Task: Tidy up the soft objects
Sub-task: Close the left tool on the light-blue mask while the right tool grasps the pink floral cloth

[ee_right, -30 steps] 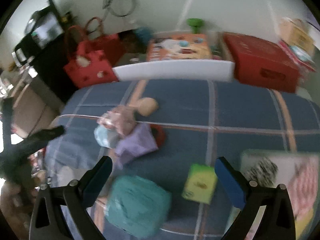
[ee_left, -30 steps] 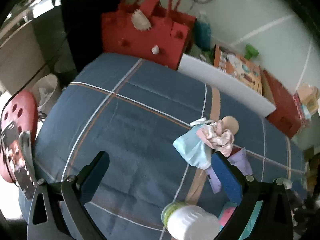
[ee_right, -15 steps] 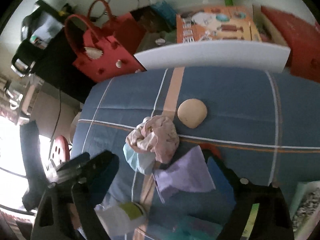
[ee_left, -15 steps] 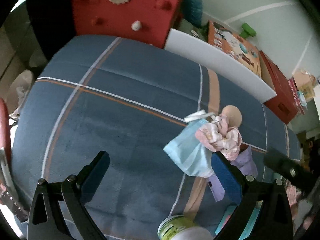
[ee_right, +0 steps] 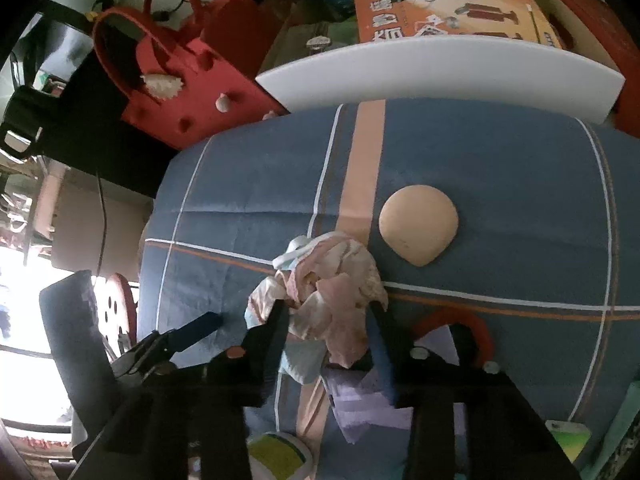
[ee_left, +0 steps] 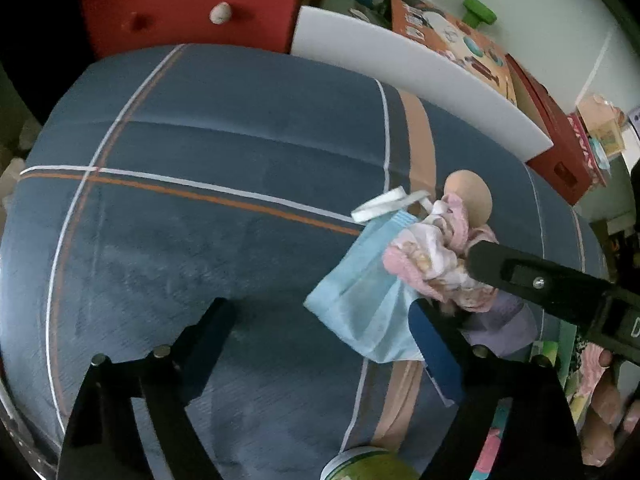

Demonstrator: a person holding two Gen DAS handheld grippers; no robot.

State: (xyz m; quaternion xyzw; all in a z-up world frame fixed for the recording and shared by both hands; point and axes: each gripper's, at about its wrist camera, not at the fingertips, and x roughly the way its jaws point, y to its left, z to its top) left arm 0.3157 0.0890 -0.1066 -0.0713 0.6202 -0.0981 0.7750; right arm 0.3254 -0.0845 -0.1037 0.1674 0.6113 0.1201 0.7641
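The right gripper point(ee_right: 328, 328) is closing its fingers onto a crumpled pink cloth point(ee_right: 340, 280) on the bed point(ee_right: 520, 168) — the left gripper point(ee_left: 320, 332) is hovering, fingers apart.

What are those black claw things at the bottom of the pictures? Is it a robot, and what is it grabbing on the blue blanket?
No robot: a person carries a grabbing tool in each hand, and each tool has a camera looking along its two fingers. One picture comes from the left gripper, the other from the right gripper.

On the blue striped blanket lie a crumpled pink cloth, a light blue face mask under it, a purple cloth and a round tan pad.

The right gripper has just been closing, with the pink cloth between its fingers, which seem to press it. The left gripper is open and holds nothing, though one finger lies against the mask.
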